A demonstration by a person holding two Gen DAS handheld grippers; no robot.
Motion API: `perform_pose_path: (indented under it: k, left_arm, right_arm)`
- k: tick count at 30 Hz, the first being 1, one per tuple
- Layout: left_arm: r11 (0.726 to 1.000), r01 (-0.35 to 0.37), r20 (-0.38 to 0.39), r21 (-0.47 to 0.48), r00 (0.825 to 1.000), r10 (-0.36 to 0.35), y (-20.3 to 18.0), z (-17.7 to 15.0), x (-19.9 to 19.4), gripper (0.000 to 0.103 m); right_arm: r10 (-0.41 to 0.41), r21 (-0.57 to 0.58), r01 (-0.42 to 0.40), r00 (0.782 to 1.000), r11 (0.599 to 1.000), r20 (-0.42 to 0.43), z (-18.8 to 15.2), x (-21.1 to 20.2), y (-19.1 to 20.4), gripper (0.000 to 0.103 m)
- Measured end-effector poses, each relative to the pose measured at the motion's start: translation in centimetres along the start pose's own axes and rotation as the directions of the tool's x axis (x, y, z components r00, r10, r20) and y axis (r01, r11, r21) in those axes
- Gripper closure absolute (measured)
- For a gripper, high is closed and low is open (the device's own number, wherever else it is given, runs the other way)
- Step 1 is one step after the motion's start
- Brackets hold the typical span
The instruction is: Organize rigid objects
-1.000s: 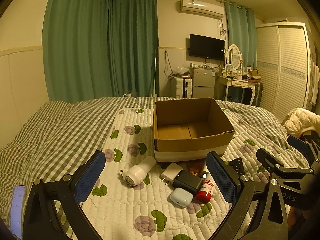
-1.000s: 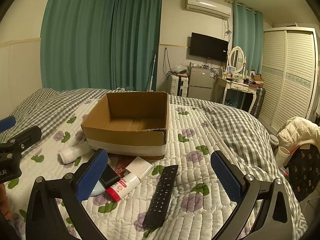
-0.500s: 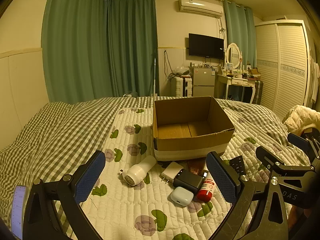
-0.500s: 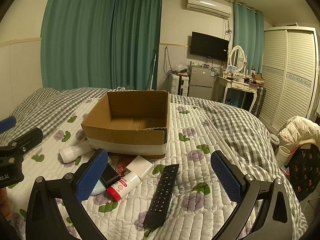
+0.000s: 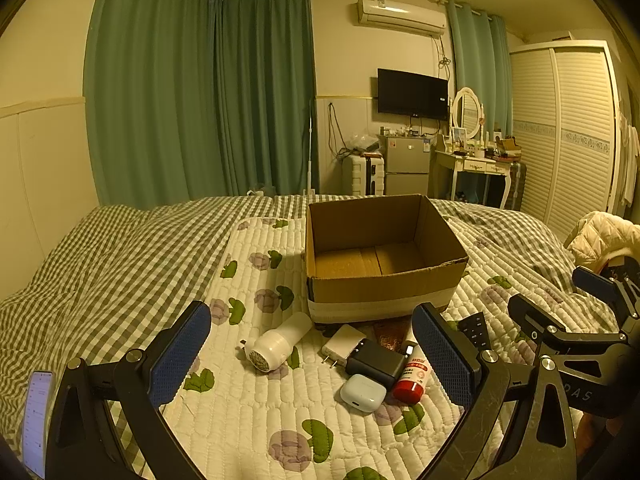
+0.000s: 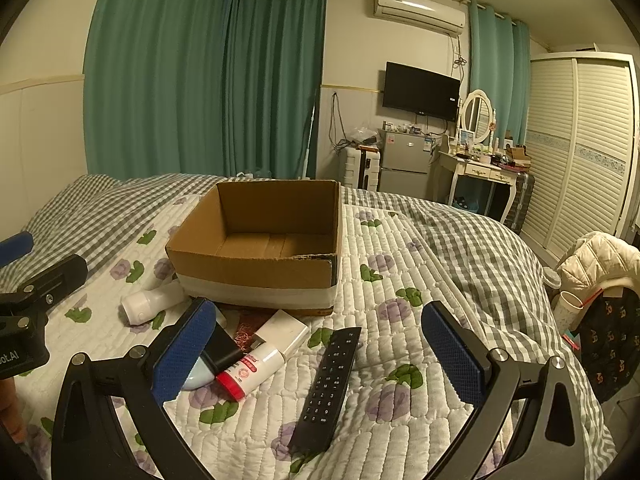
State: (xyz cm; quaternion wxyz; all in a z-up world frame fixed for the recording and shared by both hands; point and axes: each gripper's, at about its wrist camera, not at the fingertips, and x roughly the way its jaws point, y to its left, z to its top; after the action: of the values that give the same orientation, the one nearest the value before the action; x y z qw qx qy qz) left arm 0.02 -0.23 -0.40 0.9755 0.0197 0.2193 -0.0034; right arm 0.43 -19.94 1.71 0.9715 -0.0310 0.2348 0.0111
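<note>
An empty open cardboard box [image 5: 384,280] [image 6: 260,276] stands on a floral quilt. In front of it lie a white cylindrical device [image 5: 276,342] [image 6: 150,306], a white charger [image 5: 343,346] [image 6: 286,330], a black adapter [image 5: 374,362], a pale blue earbud case [image 5: 362,393], a red-capped white tube [image 5: 412,376] [image 6: 250,372] and a black remote [image 6: 328,384]. My left gripper [image 5: 316,354] hovers open before the pile, holding nothing. My right gripper [image 6: 320,356] is open above the remote, also holding nothing; its frame shows at the right of the left wrist view.
The quilt [image 5: 240,400] lies over a checked bedspread [image 5: 100,264]. A phone [image 5: 36,420] rests at the near left. A cream jacket [image 6: 596,264] and a cup [image 6: 568,310] sit off the bed's right side. Curtains, a television, a dresser and a wardrobe line the far walls.
Both views have shifted only slightly; the objects and box lie where they were, and both grippers stay open.
</note>
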Motion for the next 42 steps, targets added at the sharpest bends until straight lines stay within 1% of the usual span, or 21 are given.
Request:
perform_pose_path:
  k: [7, 13, 14, 16, 20, 22, 25, 26, 28, 29, 30, 31, 32, 33, 34, 35, 37, 38, 39, 41, 42]
  left_arm:
    - [1.000, -0.002, 0.012, 0.005, 1.000, 0.002, -0.1, 0.2, -0.5, 0.000]
    - [1.000, -0.002, 0.026, 0.003, 1.000, 0.002, 0.0, 0.9, -1.5, 0.000]
    - [1.000, -0.003, 0.029, 0.002, 1.000, 0.003, 0.1, 0.9, -1.6, 0.000]
    - [1.000, -0.001, 0.032, -0.003, 1.000, 0.001, 0.1, 1.0, -1.8, 0.000]
    - [1.000, 0.006, 0.035, -0.013, 0.999, -0.005, 0.2, 1.2, -2.1, 0.000]
    - [1.000, 0.003, 0.029, -0.010, 1.000, -0.003, 0.2, 1.1, -2.0, 0.000]
    - [1.000, -0.002, -0.006, -0.012, 1.000, 0.002, 0.2, 0.7, -0.8, 0.000]
    - [1.000, -0.002, -0.027, -0.015, 1.000, 0.002, 0.3, 0.4, -0.1, 0.000]
    - [1.000, 0.000, -0.083, -0.021, 0.997, -0.001, 0.5, -0.5, 1.5, 0.000]
    - [1.000, -0.006, -0.117, -0.023, 0.993, 0.003, 0.6, -1.1, 2.4, 0.000]
    - [1.000, -0.010, -0.146, -0.023, 0.989, 0.006, 0.6, -1.7, 3.1, 0.000]
    - [1.000, -0.014, -0.177, -0.020, 0.984, 0.010, 0.6, -2.3, 3.9, 0.000]
    - [1.000, -0.020, -0.204, -0.013, 0.979, 0.017, 0.6, -2.8, 4.6, 0.000]
    - [1.000, -0.027, -0.223, -0.005, 0.974, 0.025, 0.6, -3.3, 5.0, 0.000]
    - [0.999, -0.034, -0.246, 0.003, 0.969, 0.034, 0.5, -3.8, 5.5, 0.000]
    - [0.999, -0.040, -0.270, 0.011, 0.962, 0.041, 0.4, -4.3, 6.1, 0.000]
    - [0.999, -0.042, -0.311, 0.022, 0.949, 0.047, 0.0, -4.9, 7.2, 0.000]
    - [0.999, -0.038, -0.328, 0.027, 0.944, 0.045, -0.3, -5.2, 7.6, 0.000]
    - [0.999, -0.035, -0.342, 0.032, 0.939, 0.044, -0.6, -5.4, 7.9, 0.000]
    - [0.999, -0.020, -0.369, 0.045, 0.929, 0.036, -1.4, -5.6, 8.5, 0.000]
    - [0.998, -0.014, -0.380, 0.056, 0.925, 0.034, -1.8, -5.7, 8.8, 0.000]
  right_arm:
    - [0.011, -0.003, -0.011, 1.000, 1.000, -0.002, 0.7, -0.5, 0.2, 0.000]
    - [0.010, -0.025, -0.011, 0.999, 1.000, -0.037, 1.5, -0.7, 0.6, 0.000]
    - [0.010, -0.030, -0.011, 0.999, 0.999, -0.042, 1.6, -0.7, 0.7, 0.001]
    - [0.007, -0.040, -0.009, 0.999, 0.999, -0.046, 1.8, -0.8, 0.8, 0.009]
    - [0.017, -0.059, -0.021, 0.998, 0.998, -0.059, 2.4, -0.9, 1.0, 0.010]
    - [0.022, -0.069, -0.027, 0.997, 0.997, -0.075, 2.6, -0.6, 1.1, 0.010]
    - [0.035, -0.078, -0.046, 0.990, 0.996, -0.136, 2.4, 0.9, 1.0, 0.010]
    - [0.045, -0.080, -0.059, 0.984, 0.995, -0.172, 2.1, 1.8, 1.0, 0.010]
    - [0.057, -0.078, -0.080, 0.964, 0.994, -0.259, 0.9, 4.1, 1.0, 0.010]
    - [0.061, -0.063, -0.086, 0.943, 0.994, -0.326, 0.0, 5.9, 0.9, 0.010]
    - [0.072, -0.043, -0.094, 0.926, 0.995, -0.370, -0.7, 7.0, 0.8, 0.010]
    - [0.083, -0.015, -0.098, 0.904, 0.995, -0.419, -1.7, 8.4, 0.7, 0.011]
    - [0.074, -0.009, -0.088, 0.883, 0.996, -0.464, -2.5, 9.6, 0.7, 0.013]
    - [0.050, -0.021, -0.070, 0.867, 0.997, -0.495, -3.2, 10.5, 0.8, 0.017]
    - [0.029, -0.035, -0.056, 0.850, 0.998, -0.526, -3.8, 11.4, 1.0, 0.018]
    - [0.019, -0.041, -0.051, 0.825, 0.998, -0.564, -4.6, 12.5, 1.0, 0.018]
    - [0.001, -0.033, -0.030, 0.768, 0.999, -0.640, -5.9, 14.5, 0.8, 0.021]
    - [0.008, -0.020, -0.029, 0.750, 0.999, -0.661, -6.3, 15.3, 0.6, 0.022]
    - [0.026, -0.003, -0.038, 0.746, 0.999, -0.666, -6.4, 15.6, 0.4, 0.025]
    - [0.081, 0.038, -0.075, 0.748, 0.996, -0.658, -6.2, 15.8, 0.3, 0.045]
    - [0.102, 0.055, -0.087, 0.754, 0.995, -0.649, -6.1, 15.7, 0.1, 0.065]
